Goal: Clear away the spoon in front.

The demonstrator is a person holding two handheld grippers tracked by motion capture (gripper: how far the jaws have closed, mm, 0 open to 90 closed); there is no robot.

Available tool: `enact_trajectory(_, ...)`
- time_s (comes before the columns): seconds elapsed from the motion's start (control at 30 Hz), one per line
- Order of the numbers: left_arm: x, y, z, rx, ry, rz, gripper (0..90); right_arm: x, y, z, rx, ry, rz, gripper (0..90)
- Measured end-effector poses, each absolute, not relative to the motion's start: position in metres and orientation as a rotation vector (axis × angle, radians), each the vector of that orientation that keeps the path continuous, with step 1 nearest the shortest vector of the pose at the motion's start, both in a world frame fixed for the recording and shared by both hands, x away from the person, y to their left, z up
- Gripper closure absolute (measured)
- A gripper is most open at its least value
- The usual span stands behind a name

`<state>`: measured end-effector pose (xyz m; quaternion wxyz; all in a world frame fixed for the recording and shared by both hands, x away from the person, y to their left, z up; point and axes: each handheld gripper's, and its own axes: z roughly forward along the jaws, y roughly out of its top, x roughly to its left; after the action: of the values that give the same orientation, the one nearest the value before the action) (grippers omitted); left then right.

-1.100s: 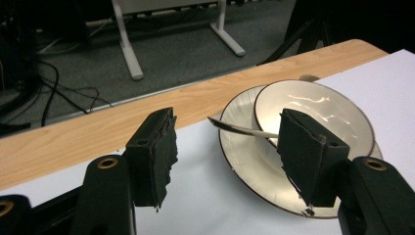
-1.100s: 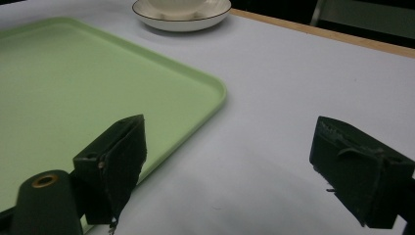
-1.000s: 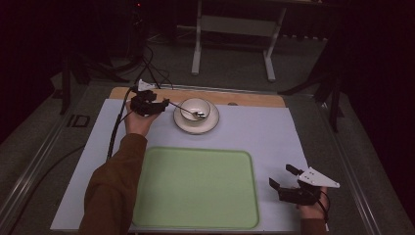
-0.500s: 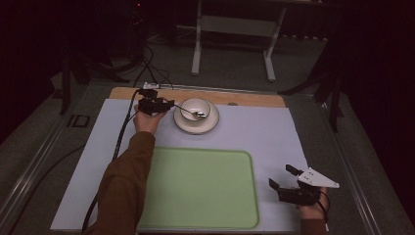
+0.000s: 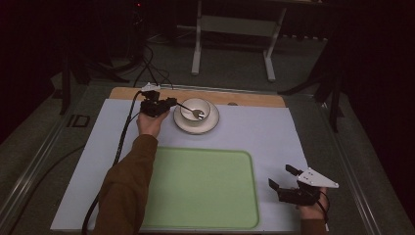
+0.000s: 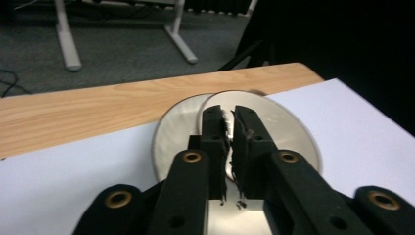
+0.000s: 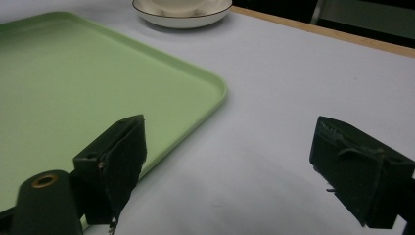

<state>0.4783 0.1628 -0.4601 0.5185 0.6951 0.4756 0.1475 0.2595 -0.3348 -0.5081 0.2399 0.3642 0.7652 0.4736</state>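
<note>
Fingers (image 6: pixel 215 132) of your left gripper (image 5: pixel 169 103) have just been closing and pinch the spoon (image 5: pixel 188 109) handle; your right gripper (image 5: pixel 284 177) stands wide apart beside the tray (image 5: pixel 200 188).

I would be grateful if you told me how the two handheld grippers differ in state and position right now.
The left gripper sits at the table's far side beside the white bowl on its saucer; the right gripper rests near the front right, beside the pale green plastic tray. The left one's jaws have just closed on the metal spoon's handle; the right one's black fingers stand wide apart, holding nothing. Each is held in a hand.
</note>
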Motion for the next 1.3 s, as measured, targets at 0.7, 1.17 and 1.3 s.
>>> enact_trajectory(0.7,0.449,0.15,-0.43,1.686,1.037,0.506,88.8,0.26,-0.333,-0.508,0.987,2.108,1.291,13.5)
enact_trajectory(1.17,0.429,0.162,-0.405,1.683,0.989,0.544,88.9,0.26,-0.332,-0.508,0.986,2.105,1.292,13.6)
enact_trajectory(1.3,0.423,0.166,-0.399,1.684,0.98,0.552,88.9,0.26,-0.332,-0.508,0.985,2.105,1.292,13.6)
